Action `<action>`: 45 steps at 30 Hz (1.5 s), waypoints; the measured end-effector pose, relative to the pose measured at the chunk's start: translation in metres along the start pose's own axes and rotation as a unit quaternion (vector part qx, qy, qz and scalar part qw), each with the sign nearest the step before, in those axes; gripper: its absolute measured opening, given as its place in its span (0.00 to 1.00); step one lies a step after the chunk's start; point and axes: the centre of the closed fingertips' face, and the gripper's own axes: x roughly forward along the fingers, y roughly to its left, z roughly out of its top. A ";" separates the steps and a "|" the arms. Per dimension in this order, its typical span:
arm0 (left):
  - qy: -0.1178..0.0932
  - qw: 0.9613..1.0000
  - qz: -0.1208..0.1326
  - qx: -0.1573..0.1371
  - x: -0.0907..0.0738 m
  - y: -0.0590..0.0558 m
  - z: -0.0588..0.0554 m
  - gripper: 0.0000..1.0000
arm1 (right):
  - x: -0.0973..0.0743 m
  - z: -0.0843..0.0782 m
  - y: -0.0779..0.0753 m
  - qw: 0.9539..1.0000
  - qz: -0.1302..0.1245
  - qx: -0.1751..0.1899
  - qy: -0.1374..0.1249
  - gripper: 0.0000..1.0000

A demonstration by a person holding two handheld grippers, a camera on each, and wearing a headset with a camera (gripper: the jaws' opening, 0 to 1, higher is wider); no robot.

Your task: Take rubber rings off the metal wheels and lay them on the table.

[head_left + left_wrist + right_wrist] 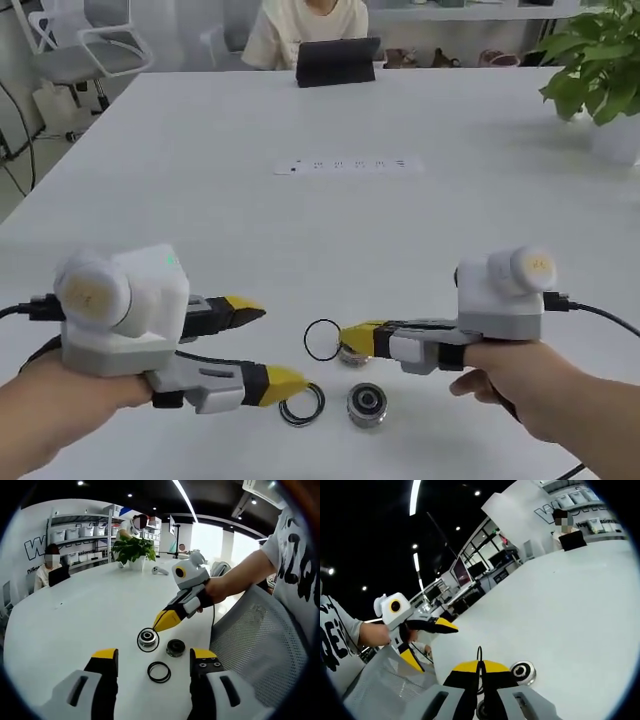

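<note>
The held rubber ring (307,340) was pinched at its rim in the right claw (350,338), whose jaws were closed flat on it. In the right gripper view the ring (479,655) stood edge-on, rising from between the closed tips of that claw (480,668). A metal wheel (352,353) sat on the counter (420,230) just beside the ring, partly under the claw. Whether ring and wheel touched could not be told.

A second metal wheel (367,403) lay nearer the person, apart from the first. A loose ring (301,417) lay flat on the counter just left of it. In the left gripper view, this loose ring (149,672) lay between the tips of the left claw (154,654).

The left claw (265,345) was spread wide and held nothing, its lower tip just beside the loose ring.

Farther out on the counter lay a white power strip (348,165). A potted plant (595,65) stood at the far right corner.
</note>
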 end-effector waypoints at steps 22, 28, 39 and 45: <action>-0.003 1.000 0.016 -0.017 -0.027 0.000 -0.008 0.63 | 0.019 -0.030 0.023 0.996 0.043 -0.017 0.078 0.00; -0.002 1.000 0.021 -0.022 -0.030 0.003 -0.011 0.63 | 0.024 -0.040 0.023 0.993 0.041 -0.027 0.105 0.00; -0.002 0.999 0.026 -0.029 -0.032 0.006 -0.014 0.62 | 0.027 -0.050 0.014 0.991 0.025 -0.027 0.132 0.00; -0.001 0.999 0.027 -0.032 -0.033 0.007 -0.015 0.62 | 0.029 -0.055 0.011 0.988 0.014 -0.042 0.148 0.00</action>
